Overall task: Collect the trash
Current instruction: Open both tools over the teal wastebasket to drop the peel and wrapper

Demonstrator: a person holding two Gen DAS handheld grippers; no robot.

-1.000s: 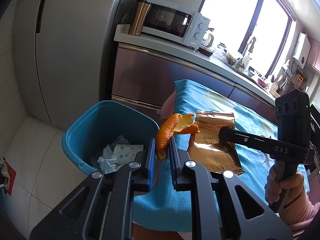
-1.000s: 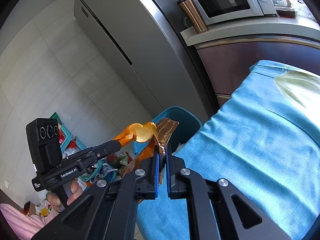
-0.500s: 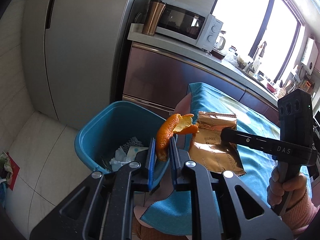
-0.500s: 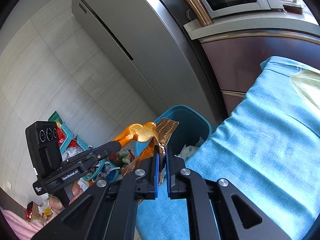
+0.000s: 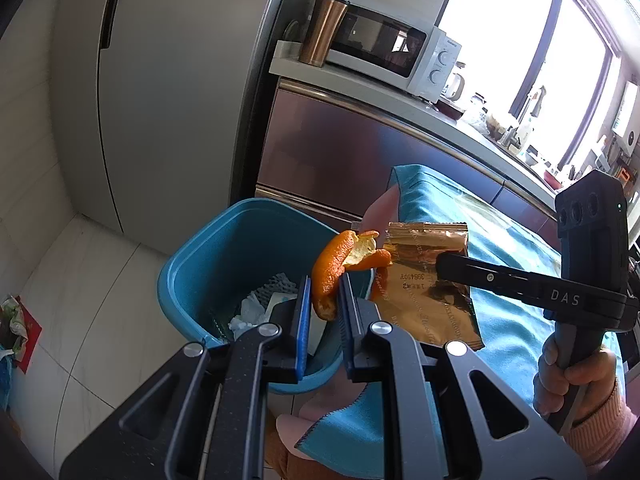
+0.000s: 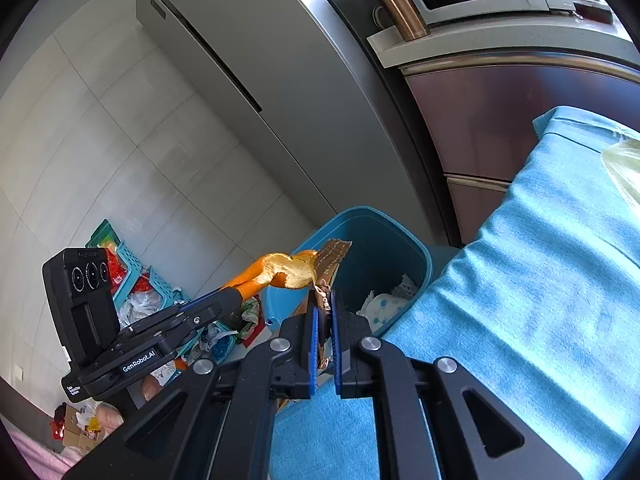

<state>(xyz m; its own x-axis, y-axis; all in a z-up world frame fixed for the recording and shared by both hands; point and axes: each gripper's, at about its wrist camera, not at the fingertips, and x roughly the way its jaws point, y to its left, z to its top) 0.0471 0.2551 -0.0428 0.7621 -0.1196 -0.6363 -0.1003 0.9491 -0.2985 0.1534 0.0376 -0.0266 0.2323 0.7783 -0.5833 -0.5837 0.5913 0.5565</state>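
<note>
Standing upright in left claw (image 5: 325, 304): orange peel (image 5: 340, 260).

The right gripper (image 6: 324, 320) pinches a gold foil wrapper (image 6: 329, 268) edge-on between its blue pads. From the left, the left gripper (image 6: 230, 298) holds an orange peel (image 6: 286, 270) that touches the wrapper's top. Both hang over the near rim of a blue bin (image 6: 404, 248) with white paper scraps inside. A blue cloth (image 6: 520, 300) covers the table on the right.
</note>
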